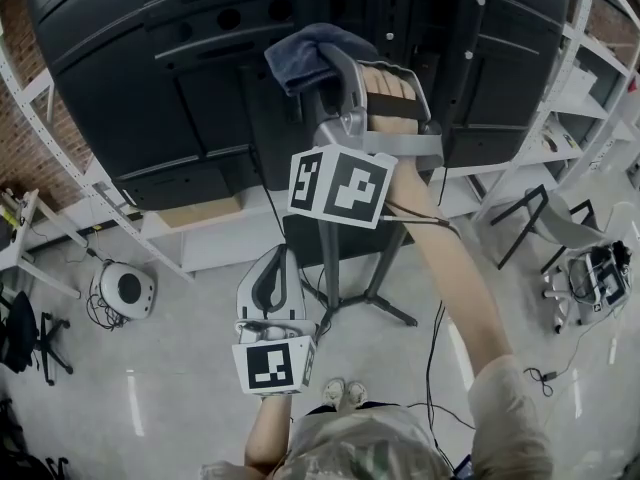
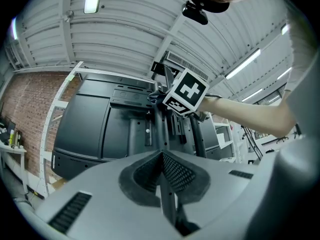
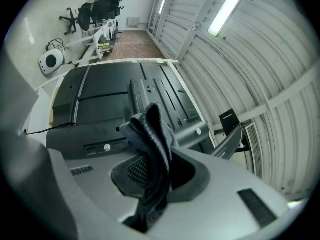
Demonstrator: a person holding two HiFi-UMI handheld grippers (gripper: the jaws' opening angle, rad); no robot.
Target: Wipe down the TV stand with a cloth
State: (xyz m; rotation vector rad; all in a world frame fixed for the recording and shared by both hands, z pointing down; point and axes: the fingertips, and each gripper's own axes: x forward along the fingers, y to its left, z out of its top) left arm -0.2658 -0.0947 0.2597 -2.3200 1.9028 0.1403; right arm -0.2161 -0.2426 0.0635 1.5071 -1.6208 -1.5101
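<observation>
The black TV stand's pole [image 1: 330, 258] rises from splayed legs [image 1: 385, 306] on the floor. It carries the black back of a big screen [image 1: 150, 88]. My right gripper [image 1: 325, 63] is raised high against that back, shut on a blue-grey cloth [image 1: 305, 53]. In the right gripper view the cloth [image 3: 150, 134] bunches up out of the right gripper [image 3: 152, 149], close to the black rear panel [image 3: 100, 99]. My left gripper [image 1: 278, 260] hangs lower, in front of the pole, shut and holding nothing. The left gripper [image 2: 162, 156] faces the mount bracket [image 2: 150, 129] and the right gripper's marker cube [image 2: 187, 91].
White shelving frames [image 1: 70, 168] flank the screen on both sides. A round white device [image 1: 125, 288] lies on the floor at left, near a black office chair [image 1: 20, 333]. To the right are a black folding stand [image 1: 530, 218] and a wheeled unit [image 1: 595, 273]. Cables trail across the floor.
</observation>
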